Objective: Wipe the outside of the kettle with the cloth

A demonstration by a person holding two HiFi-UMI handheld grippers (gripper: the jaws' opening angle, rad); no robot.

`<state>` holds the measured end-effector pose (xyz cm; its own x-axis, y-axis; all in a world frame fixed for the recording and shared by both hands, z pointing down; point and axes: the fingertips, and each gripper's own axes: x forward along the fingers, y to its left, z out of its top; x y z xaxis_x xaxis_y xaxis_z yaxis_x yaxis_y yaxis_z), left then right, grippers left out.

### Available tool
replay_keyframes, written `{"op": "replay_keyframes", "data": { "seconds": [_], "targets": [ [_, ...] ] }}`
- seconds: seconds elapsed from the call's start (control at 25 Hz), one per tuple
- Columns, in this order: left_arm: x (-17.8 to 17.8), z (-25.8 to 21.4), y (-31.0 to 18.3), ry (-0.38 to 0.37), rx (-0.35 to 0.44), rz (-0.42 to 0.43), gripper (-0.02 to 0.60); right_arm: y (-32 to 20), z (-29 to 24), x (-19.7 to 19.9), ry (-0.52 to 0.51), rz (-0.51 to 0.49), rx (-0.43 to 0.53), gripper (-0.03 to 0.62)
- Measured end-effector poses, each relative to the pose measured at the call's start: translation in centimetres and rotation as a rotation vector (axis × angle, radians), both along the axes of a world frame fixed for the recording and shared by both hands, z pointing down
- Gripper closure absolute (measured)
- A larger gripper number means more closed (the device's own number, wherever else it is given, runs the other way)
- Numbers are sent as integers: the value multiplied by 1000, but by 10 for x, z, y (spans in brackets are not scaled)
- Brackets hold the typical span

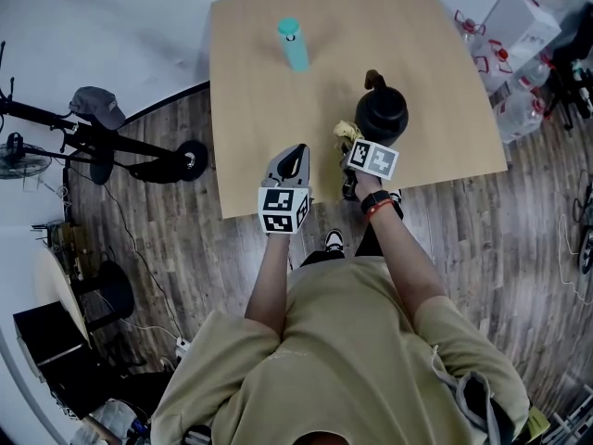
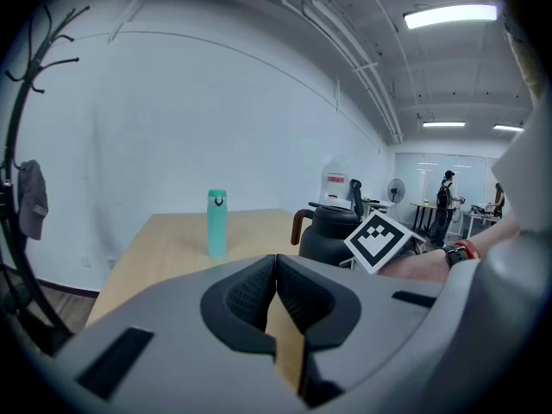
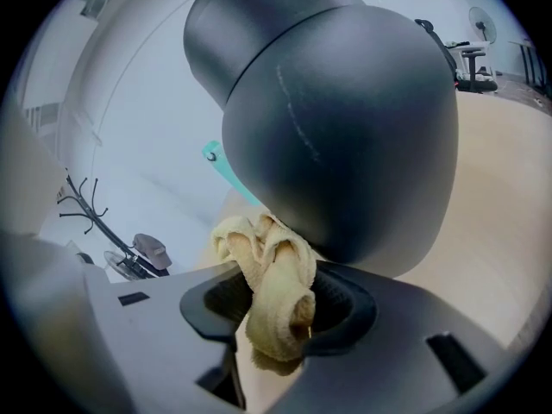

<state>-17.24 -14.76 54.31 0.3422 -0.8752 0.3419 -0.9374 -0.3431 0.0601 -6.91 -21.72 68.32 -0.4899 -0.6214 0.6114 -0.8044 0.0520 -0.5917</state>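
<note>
I see the kettle [image 3: 345, 119] black, round and matte. My right hand-held gripper [image 3: 278, 317] is clamped on the bunched yellow cloth [image 3: 267, 261], which touches the kettle. My left hand-held gripper [image 2: 276, 270] has its jaws together, holding nothing.

A light wooden, roughly square surface [image 1: 250, 82] stands on a floor of dark wood planks [image 1: 528, 221]. Two things stand directly on it, both upright. A slim teal cylindrical bottle with a paler cap [image 1: 294, 44] stands toward the far edge, left of the middle. A round black kettle with a brown curved handle [image 1: 382, 114] stands toward the near edge, on the right half. The two are well apart, with bare wood between them.
</note>
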Motion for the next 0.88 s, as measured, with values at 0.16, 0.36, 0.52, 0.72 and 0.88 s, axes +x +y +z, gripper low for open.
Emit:
{"op": "replay_keyframes", "data": {
  "seconds": [0.16, 0.36, 0.52, 0.72, 0.88],
  "targets": [
    [9, -1, 2, -3, 2, 14, 557, 6, -3, 4, -5, -4, 8, 419],
    [24, -2, 4, -4, 4, 36, 557, 15, -5, 13, -14, -16, 13, 421],
    [38, -3, 7, -6, 9, 58, 557, 25, -6, 22, -17, -25, 17, 421],
    [54, -4, 7, -10, 13, 86, 557, 34, -8, 34, -10, -39, 23, 421],
    [65, -4, 10, -9, 14, 103, 557, 41, -10, 43, -1, -50, 28, 421]
  ]
}}
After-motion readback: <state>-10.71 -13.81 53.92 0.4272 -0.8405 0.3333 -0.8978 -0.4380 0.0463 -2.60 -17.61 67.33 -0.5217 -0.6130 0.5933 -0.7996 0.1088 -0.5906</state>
